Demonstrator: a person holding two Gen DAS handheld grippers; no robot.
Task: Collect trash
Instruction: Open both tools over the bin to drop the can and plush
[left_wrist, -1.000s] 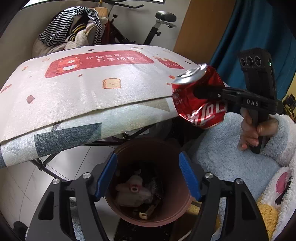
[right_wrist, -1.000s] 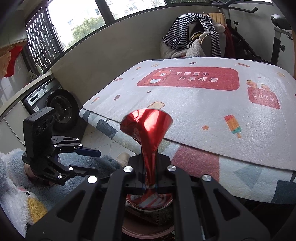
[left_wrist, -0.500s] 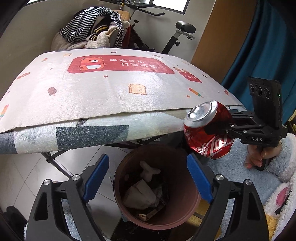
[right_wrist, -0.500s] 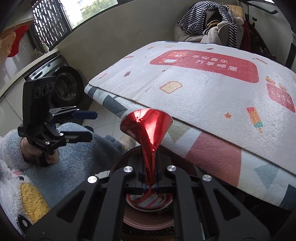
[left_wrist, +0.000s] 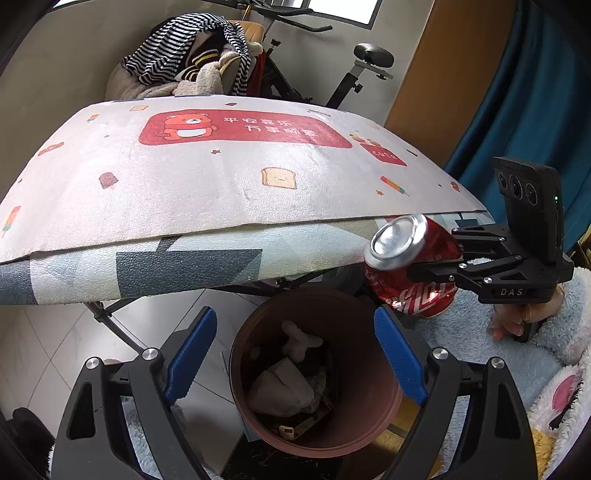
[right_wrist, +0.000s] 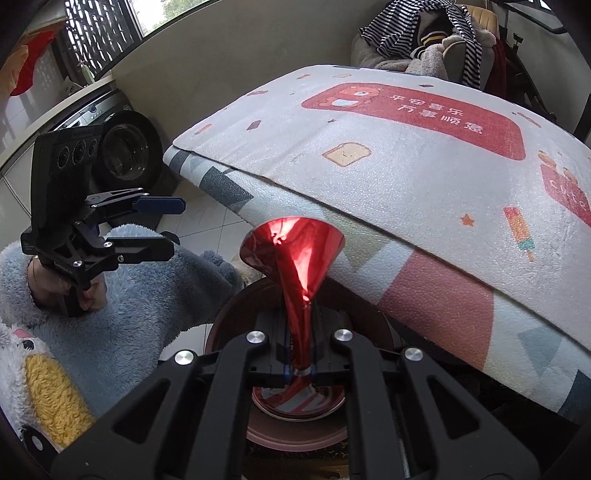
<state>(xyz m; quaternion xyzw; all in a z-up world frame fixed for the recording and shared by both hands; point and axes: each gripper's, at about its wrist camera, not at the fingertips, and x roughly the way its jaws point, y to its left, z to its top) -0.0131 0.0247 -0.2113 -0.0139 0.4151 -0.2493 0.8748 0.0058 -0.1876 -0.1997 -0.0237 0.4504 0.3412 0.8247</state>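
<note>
The can (left_wrist: 410, 266) is the red crushed one, pinched flat through its middle by the right gripper (right_wrist: 300, 363), so the waist is squashed to a thin sheet and both ends flare out like a funnel (looks kinda wild from the right wrist view). The jaws have just been easing apart a touch, but the pads are pressed on the metal, so it's a narrow clamp on the can, not a release yet. It hangs in the air just over the far right edge of the bin (left_wrist: 373, 417), lid end tipped toward the table, and that placement makes sense: held out above the rim so that letting go should drop it straight in rather than onto the floor. The bin sits on the tiles under the edge of the table (left_wrist: 221, 206), already holding some crumpled paper and a pale lumpy thing, so probably a good chunk of the collecting is done. The left gripper (left_wrist: 293, 354) is spread wide with nothing between its blue pads, pointed down at the bin mouth, which frames it nicely; its jaws opened wider within the last moment and then settled, and a fair guess is that it's just parked out of the way and empty. Both are held by a person in a fluffy blue sleeve (right_wrist: 147, 295), hand wrapped around the handle below each tool.
</note>
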